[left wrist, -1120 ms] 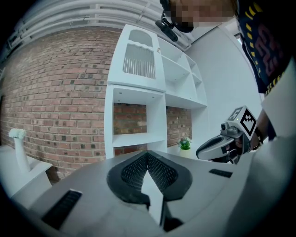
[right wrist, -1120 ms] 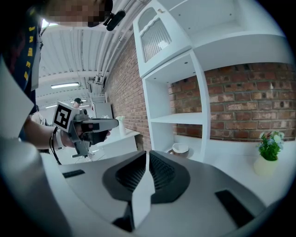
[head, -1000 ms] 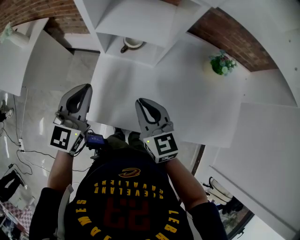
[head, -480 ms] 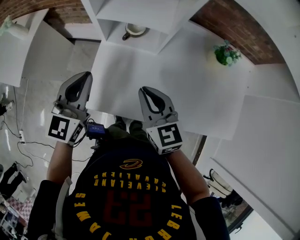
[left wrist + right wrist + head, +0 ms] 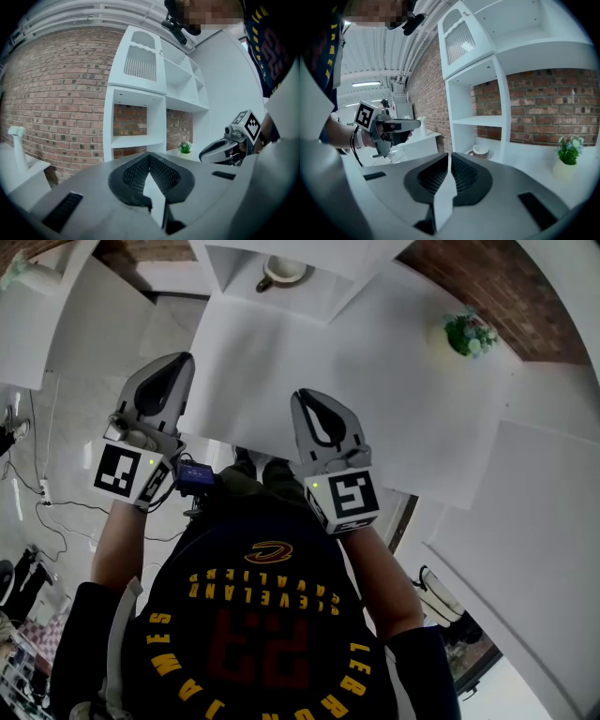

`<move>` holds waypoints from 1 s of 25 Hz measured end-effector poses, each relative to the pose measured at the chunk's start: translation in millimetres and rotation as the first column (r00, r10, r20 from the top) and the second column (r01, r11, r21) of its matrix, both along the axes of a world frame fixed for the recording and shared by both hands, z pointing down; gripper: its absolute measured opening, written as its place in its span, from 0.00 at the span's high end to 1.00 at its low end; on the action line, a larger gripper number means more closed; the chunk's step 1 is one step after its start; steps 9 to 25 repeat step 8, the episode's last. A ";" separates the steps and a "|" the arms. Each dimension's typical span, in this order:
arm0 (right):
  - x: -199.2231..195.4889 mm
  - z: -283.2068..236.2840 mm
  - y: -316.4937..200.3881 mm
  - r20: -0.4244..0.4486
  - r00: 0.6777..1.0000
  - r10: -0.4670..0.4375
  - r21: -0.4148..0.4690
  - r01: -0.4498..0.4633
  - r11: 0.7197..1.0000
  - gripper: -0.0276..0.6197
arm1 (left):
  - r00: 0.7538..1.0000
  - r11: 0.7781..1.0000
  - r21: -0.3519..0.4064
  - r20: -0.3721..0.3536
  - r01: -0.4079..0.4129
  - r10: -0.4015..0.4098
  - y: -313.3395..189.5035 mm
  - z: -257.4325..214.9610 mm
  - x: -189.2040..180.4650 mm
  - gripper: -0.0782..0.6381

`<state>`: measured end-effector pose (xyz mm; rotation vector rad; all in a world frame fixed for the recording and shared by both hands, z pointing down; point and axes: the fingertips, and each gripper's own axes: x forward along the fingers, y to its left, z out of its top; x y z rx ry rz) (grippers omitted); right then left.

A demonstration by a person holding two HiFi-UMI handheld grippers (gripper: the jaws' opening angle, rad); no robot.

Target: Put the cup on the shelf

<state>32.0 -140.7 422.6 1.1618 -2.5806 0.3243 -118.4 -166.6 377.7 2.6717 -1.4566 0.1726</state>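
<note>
head view: I'm looking steeply down over the desk (image 5: pixel 309 371) at the shelf (image 5: pixel 300 298) | left and right gripper views: I'm looking level along the fingers (image 5: pixel 134 174) toward that shelf, close by | all three are sharing the potted plant (image 5: pixel 469 334)

Your shirt (image 5: pixel 262 634) is dark navy with yellow lettering and dull red numbers. Your left gripper (image 5: pixel 181 359) and right gripper (image 5: pixel 305 396) are both grey with black ribbed pads (image 5: pixel 162 175) and black-and-white marker cubes (image 5: pixel 342 504). The shelf (image 5: pixel 474 121) is plain white against a red-brown brick wall (image 5: pixel 61 93), the cup (image 5: pixel 480 151) is cream-white, and the plant (image 5: pixel 568 149) is green in a white pot (image 5: pixel 565 169).
</note>
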 end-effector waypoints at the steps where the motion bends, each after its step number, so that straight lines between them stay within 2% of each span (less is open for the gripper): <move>1: 0.3 -0.1 0.1 -0.002 1.000 0.001 0.000 -0.001 1.000 0.92 | 1.000 1.000 -0.010 0.008 0.003 -0.003 0.5 2.1 -0.9 0.89; 4: 0.4 -1.6 -0.1 -0.007 1.000 0.002 0.002 -0.002 1.000 0.92 | 1.000 0.999 -0.032 0.023 0.014 -0.013 1.5 7.2 -3.4 0.89; 25: -1.1 -2.0 1.2 -0.007 1.000 -0.001 0.003 0.001 1.000 0.92 | 1.000 1.000 -0.024 0.026 0.005 -0.004 3.8 9.6 -3.2 0.89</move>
